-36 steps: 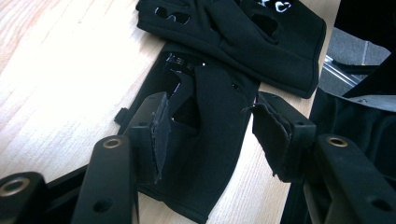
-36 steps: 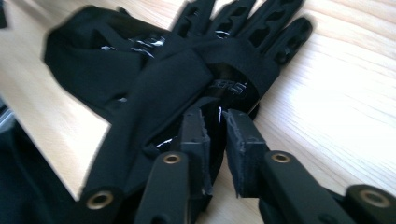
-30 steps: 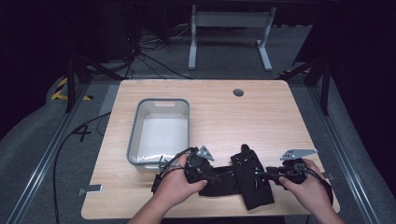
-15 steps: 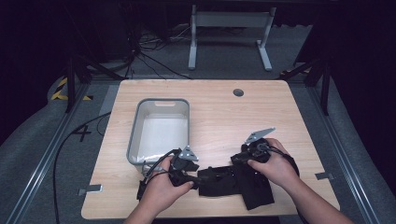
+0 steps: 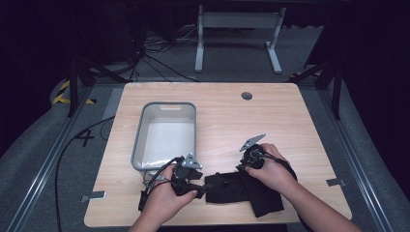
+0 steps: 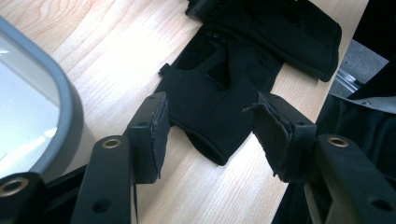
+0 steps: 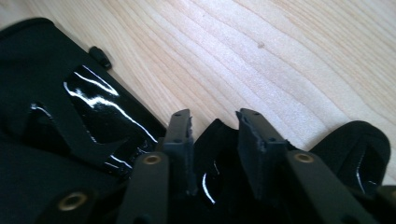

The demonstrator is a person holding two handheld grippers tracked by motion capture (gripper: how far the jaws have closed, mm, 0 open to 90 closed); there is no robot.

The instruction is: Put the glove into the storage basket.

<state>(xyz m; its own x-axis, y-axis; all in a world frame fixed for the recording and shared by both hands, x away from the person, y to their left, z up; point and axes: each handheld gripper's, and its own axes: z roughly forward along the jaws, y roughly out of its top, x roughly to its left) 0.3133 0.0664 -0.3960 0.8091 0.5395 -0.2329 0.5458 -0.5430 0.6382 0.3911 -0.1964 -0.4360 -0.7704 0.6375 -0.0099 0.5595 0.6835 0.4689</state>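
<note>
A black garment (image 5: 241,189) lies crumpled near the table's front edge, right of centre. My left gripper (image 5: 199,186) sits at its left end, and in the left gripper view the jaws stand wide open (image 6: 212,112) with a tongue of the black cloth (image 6: 219,93) lying on the wood just ahead of them. My right gripper (image 5: 244,169) rests on the garment's upper middle. Its jaws (image 7: 215,119) are open a narrower way, with a fold of black fabric (image 7: 212,140) rising between them. A glossy black patch (image 7: 98,109) shows on the cloth to the left.
A grey rectangular bin (image 5: 164,135), empty, stands on the wooden table (image 5: 270,121) just behind my left hand; its rim (image 6: 70,107) is close beside the left jaw. A round cable hole (image 5: 247,95) is at the table's back. A metal stand (image 5: 237,29) is beyond the table.
My right gripper has moved left from the table's right side onto the garment. My left gripper has drawn back leftwards to the garment's left end.
</note>
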